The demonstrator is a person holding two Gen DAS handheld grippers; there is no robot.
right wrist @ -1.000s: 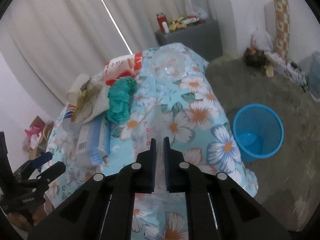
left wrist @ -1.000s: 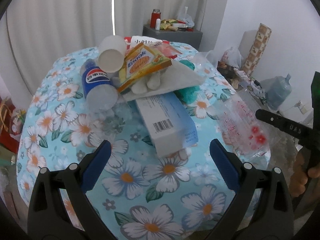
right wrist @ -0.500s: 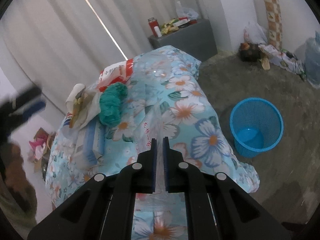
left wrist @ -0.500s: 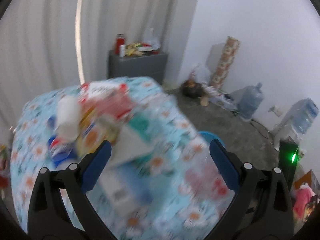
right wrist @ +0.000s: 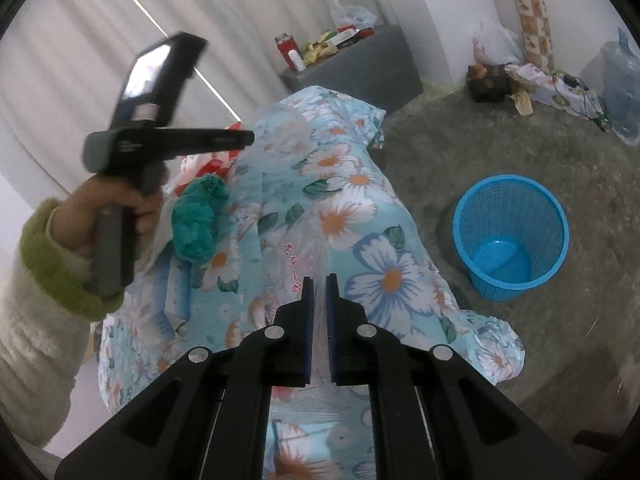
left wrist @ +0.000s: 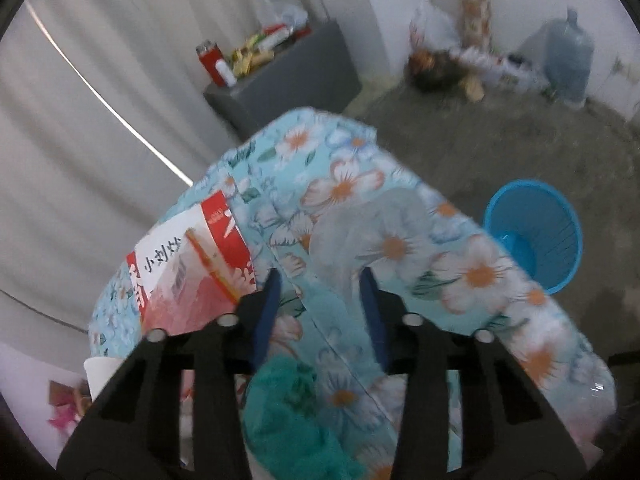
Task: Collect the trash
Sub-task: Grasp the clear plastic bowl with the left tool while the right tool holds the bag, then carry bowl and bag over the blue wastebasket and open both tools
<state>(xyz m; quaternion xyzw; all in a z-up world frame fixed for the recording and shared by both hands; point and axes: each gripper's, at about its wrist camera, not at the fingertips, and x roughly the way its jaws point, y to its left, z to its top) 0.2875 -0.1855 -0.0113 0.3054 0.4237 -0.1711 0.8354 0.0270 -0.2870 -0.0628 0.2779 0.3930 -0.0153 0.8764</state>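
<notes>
The left tongs (left wrist: 320,304) are held high over the far part of the tabletop (left wrist: 472,268), tilted, with the blue fingers (left wrist: 267,312) moderately apart and nothing between them; in the right wrist view the person's left hand (right wrist: 120,204), in a green cuff, grips the handle up at the left side of the scene. The right tongs (right wrist: 319,304) are low at the near edge of the tabletop, with only a narrow gap between the pads, and they pinch a clear plastic bag (right wrist: 296,264) with small red print that lies flat on the flowered cloth. One second ago the left tongs were wide open and low in front of the trash pile; since then they have lifted, swung toward the far right and closed partly, while the right tongs kept the same narrow grip on the bag. The bag is transparent and wrinkled, and the flowers show through it. To the left lie a crumpled teal cloth (right wrist: 200,216) and a red and white packet (left wrist: 192,264) with printed characters. A blue mesh wastebasket (right wrist: 512,236) stands on the floor at the right of the tabletop, well apart from both tongs.
</notes>
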